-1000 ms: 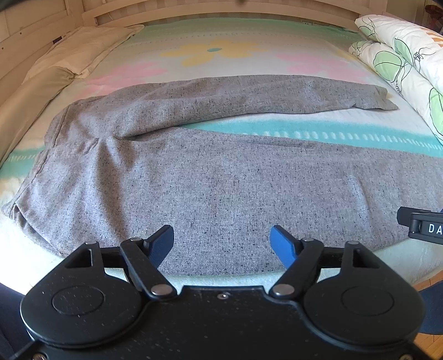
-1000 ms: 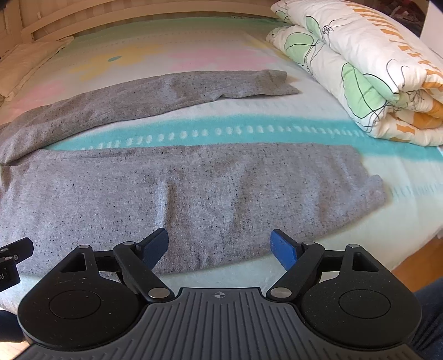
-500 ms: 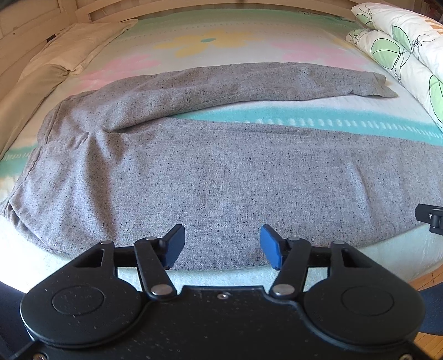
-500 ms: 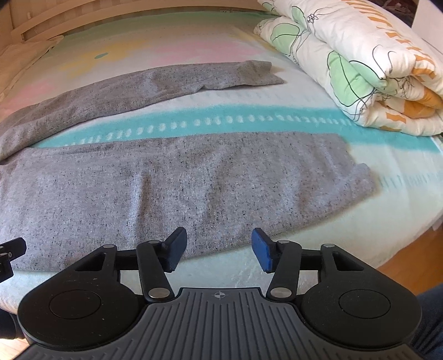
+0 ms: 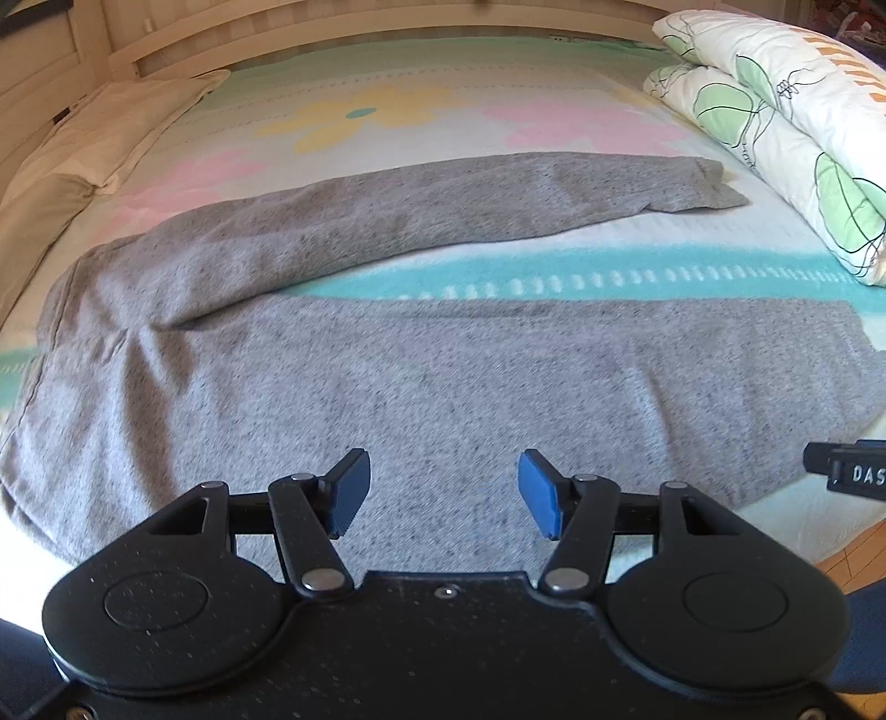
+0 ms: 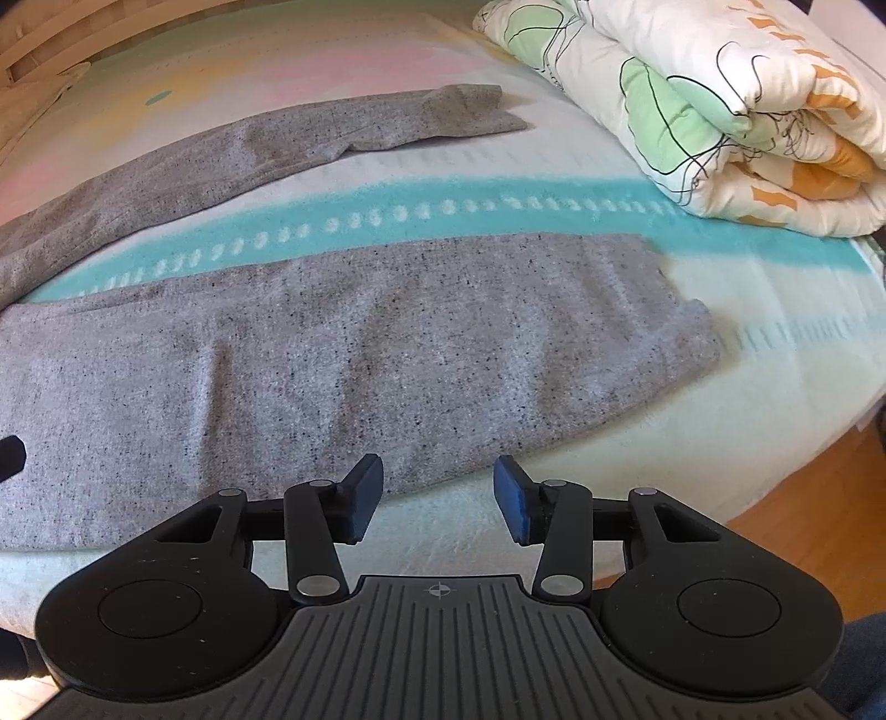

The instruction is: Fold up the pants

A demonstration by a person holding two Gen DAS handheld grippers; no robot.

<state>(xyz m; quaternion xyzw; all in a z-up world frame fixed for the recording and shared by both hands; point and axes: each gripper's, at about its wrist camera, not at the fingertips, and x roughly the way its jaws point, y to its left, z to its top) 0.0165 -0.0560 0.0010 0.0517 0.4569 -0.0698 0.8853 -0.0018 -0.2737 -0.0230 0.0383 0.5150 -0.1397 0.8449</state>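
Grey speckled pants (image 5: 387, 376) lie spread flat on the bed, waist at the left, the two legs splayed toward the right. My left gripper (image 5: 443, 493) hovers over the near leg's front edge, its blue pads apart with only cloth below them. Above the near leg's hem half (image 6: 387, 343), my right gripper (image 6: 437, 498) sits at the cloth's front edge; its jaws are closing and nothing is pinched between the pads. The far leg (image 6: 277, 138) runs diagonally behind. The tip of the right tool (image 5: 847, 471) shows at the left view's right edge.
A folded floral duvet (image 6: 720, 99) lies at the right end of the bed. A beige pillow (image 5: 111, 133) rests at the far left by the wooden headboard (image 5: 277, 33). The pastel sheet (image 5: 498, 116) spreads beyond the pants. Wooden floor (image 6: 803, 498) shows past the mattress corner.
Both grippers have narrowed their jaws, the right one more. Both have shifted along the bed's front edge, so the pants sit differently in each view. The pants have not moved.
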